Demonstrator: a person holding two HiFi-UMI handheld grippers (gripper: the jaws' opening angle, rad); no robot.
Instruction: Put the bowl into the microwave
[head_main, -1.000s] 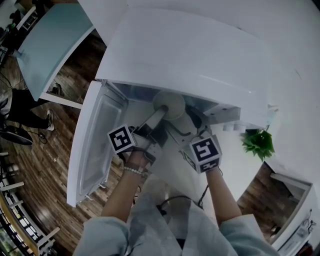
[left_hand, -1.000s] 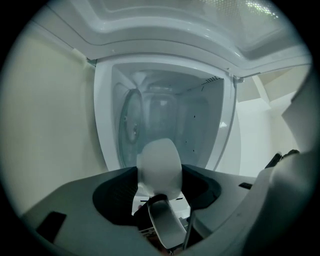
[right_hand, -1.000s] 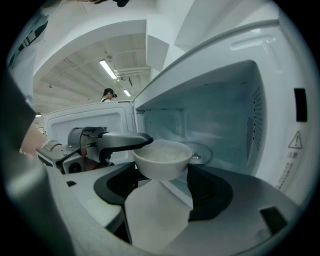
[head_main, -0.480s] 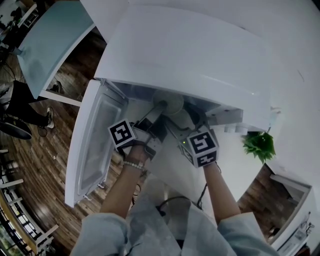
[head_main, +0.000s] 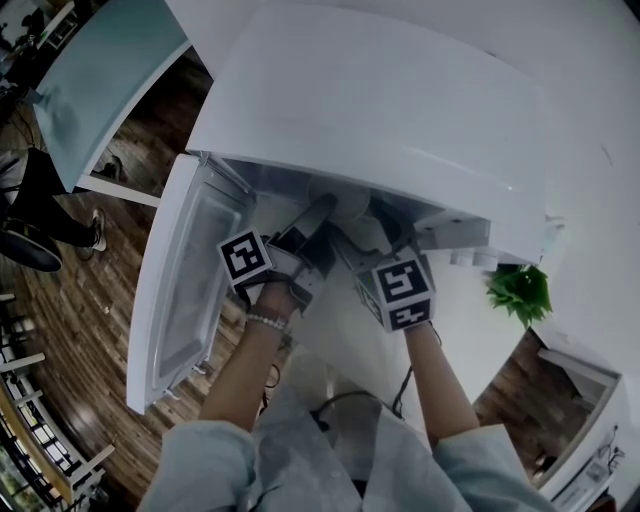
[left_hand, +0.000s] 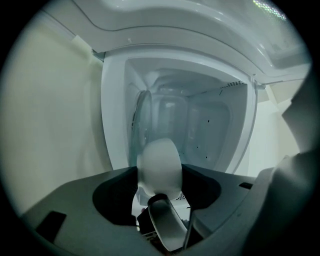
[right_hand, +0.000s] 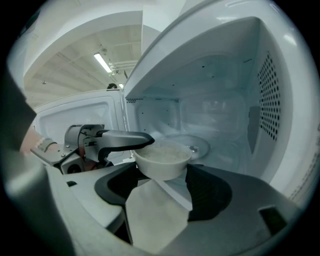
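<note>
The white microwave (head_main: 380, 100) stands with its door (head_main: 185, 290) swung open to the left. A white bowl (right_hand: 162, 162) holding pale grainy food hangs at the cavity mouth, just before the glass turntable (right_hand: 195, 142). My left gripper (right_hand: 142, 140) is shut on the bowl's left rim, one finger lying over the rim. In the left gripper view the bowl (left_hand: 159, 167) shows edge-on between the jaws of the left gripper (left_hand: 167, 210). My right gripper (right_hand: 155, 195) points at the bowl's underside; only one pale jaw shows. In the head view the bowl (head_main: 345, 200) is half hidden under the microwave's top.
The cavity's right wall has a perforated vent (right_hand: 270, 95). A small green plant (head_main: 518, 288) sits on the white counter at the right. A pale blue table (head_main: 100, 70) and a seated person's legs (head_main: 30, 215) are at the far left over wooden floor.
Both grippers and the bowl have moved forward toward the cavity; the bowl is now further under the microwave's top edge. The door stays open.
</note>
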